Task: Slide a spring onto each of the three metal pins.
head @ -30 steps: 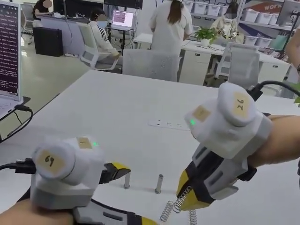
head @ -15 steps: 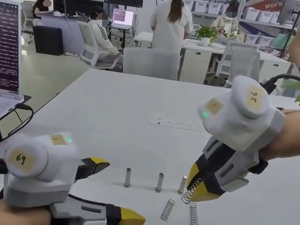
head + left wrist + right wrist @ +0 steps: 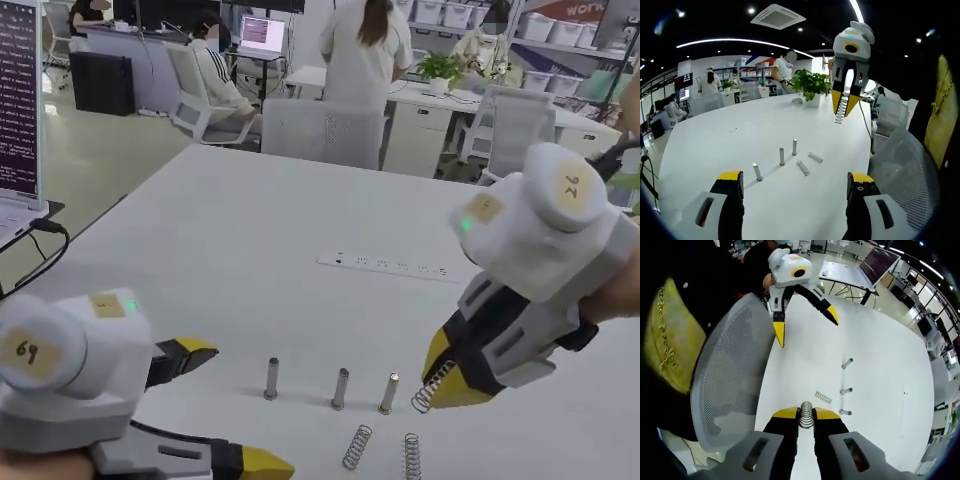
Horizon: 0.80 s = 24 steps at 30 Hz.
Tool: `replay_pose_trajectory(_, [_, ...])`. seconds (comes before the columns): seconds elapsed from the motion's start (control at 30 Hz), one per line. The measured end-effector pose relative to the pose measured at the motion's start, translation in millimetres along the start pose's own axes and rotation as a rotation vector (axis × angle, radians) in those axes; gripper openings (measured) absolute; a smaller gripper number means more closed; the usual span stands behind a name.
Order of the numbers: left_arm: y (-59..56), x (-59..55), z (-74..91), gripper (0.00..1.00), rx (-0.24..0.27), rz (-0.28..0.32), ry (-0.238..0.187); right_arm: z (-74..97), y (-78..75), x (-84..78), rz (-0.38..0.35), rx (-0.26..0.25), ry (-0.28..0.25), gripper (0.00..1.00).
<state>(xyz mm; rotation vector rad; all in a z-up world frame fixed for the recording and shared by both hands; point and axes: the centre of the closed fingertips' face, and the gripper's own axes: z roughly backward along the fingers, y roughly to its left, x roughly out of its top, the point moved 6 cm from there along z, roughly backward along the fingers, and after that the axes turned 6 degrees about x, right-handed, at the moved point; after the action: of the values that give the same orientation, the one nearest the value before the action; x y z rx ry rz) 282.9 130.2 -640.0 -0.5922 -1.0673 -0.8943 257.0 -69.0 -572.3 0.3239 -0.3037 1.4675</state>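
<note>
— What's the biggest thing in front of them?

— The white table (image 3: 250, 230), with a grey mesh chair (image 3: 725, 375) pulled in at the person's side.

— And the two tools?

— The right gripper (image 3: 440, 385) hangs in the air over the right part of the table, tips pointing down. Its yellow tips are pinched together on a spring. The left gripper (image 3: 240, 407) is low at the near left edge, its jaws spread wide with nothing between them, pointing along the table toward the pins.

— Anything else on the table?

— A white power strip (image 3: 385, 266) lies flat further back, well apart from the work.

— Where are the pins?

— They stand upright in a short row near the front edge: the left pin (image 3: 271, 379), the middle pin (image 3: 340, 389) and the right pin (image 3: 388, 394). All three are bare metal.

— And the springs?

— The held spring (image 3: 432, 388) is clamped crosswise in the right gripper's tips and sticks out below them. From the head view it sits just beside the right pin. From the left gripper view it is plainly up off the table. Two more lie flat in front of the row: the left loose spring (image 3: 356, 447) at a slant near the middle pin, and the right loose spring (image 3: 411, 455) just beside it, nearer the right pin. They lie close together, apart from the pins.
</note>
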Motion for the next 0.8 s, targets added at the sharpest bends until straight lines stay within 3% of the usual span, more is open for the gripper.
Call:
replay_pose_trajectory(0.37, [-0.1,-1.9,-2.6,0.81,0.0,0.013,-0.004,16.4,-22.6,-11.2,-0.026,-0.048,0.032,0.08])
replay_pose_trajectory(0.8, [1.5,-2.4,-3.7,0.8,0.008,0.024,-0.008,2.8,-58.3,-12.8,-0.034,-0.012,0.1,0.08])
